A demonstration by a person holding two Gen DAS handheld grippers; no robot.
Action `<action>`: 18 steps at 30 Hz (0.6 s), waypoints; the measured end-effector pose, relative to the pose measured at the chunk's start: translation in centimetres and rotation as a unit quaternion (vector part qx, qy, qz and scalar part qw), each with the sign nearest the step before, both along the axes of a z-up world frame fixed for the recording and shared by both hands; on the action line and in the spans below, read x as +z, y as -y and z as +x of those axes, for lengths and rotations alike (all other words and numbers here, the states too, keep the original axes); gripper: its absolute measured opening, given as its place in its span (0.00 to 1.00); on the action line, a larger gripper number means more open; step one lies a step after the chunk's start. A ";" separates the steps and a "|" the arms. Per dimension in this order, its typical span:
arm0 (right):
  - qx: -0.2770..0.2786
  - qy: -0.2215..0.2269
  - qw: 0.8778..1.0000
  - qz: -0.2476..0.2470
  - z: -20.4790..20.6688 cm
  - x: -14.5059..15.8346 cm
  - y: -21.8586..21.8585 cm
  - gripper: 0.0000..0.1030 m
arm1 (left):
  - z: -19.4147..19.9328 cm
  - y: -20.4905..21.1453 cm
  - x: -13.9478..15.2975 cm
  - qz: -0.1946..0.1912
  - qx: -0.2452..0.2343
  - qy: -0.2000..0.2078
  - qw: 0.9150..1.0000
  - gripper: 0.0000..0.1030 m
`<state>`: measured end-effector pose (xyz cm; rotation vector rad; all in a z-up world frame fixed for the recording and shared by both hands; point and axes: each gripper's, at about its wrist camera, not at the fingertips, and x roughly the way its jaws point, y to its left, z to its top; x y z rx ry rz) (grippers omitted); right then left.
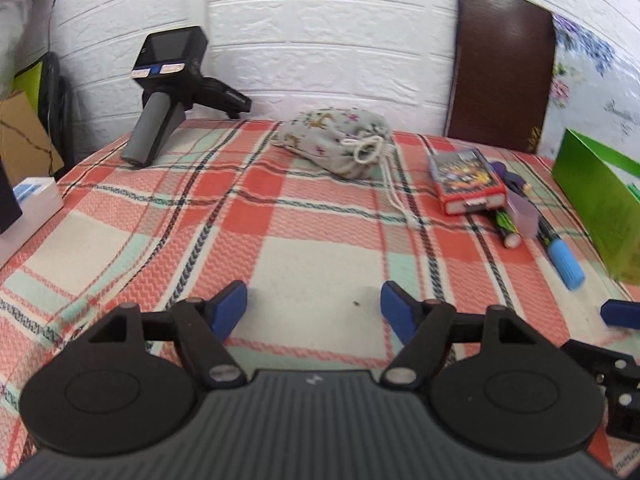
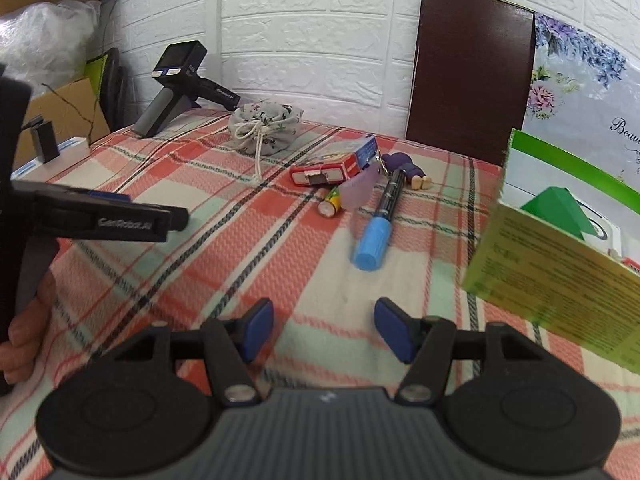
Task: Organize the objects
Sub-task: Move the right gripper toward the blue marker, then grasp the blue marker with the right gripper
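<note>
Left gripper (image 1: 313,312) is being held wide apart, nothing between the blue pads; right gripper (image 2: 324,330) likewise wide and empty. Both are being held low over the cloth (image 1: 320,240), apart from every item.

Progress, judged: nothing appears sorted yet. From the right gripper, the loose cluster is lying at 12 to 1 o'clock: marker (image 2: 378,222) nearest, blue cap toward the camera; battery (image 2: 331,203) just beside a translucent lilac piece (image 2: 358,190); card box (image 2: 336,166) behind them; purple figure (image 2: 404,168) at the marker's far end. Pouch (image 2: 266,130), drawstring tied, is sitting apart at 11 o'clock. Green box (image 2: 568,240) is standing open at 2 o'clock, probably the container; its contents are not being made out clearly. All small items are being counted as remaining.

Surface: red, mint and cream plaid cloth, flat. A spare gripper unit (image 1: 168,92) is resting at the far left corner. Room: white brick-pattern wall (image 1: 320,32), brown chair back (image 1: 504,68) behind the table, cardboard (image 2: 68,108) at left.
</note>
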<state>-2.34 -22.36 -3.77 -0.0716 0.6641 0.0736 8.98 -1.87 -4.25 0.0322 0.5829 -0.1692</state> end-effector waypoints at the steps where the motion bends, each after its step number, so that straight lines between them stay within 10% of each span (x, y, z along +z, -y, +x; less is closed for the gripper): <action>1: -0.002 0.001 1.000 0.000 0.5 -0.1 -0.1 0.59 | 0.2 -0.1 0.0 -0.002 0.002 -0.001 1.000 0.79; 18: -0.071 0.020 0.997 0.027 2.9 -0.4 1.4 0.64 | 0.2 0.4 -0.4 0.008 -0.003 0.001 1.000 0.87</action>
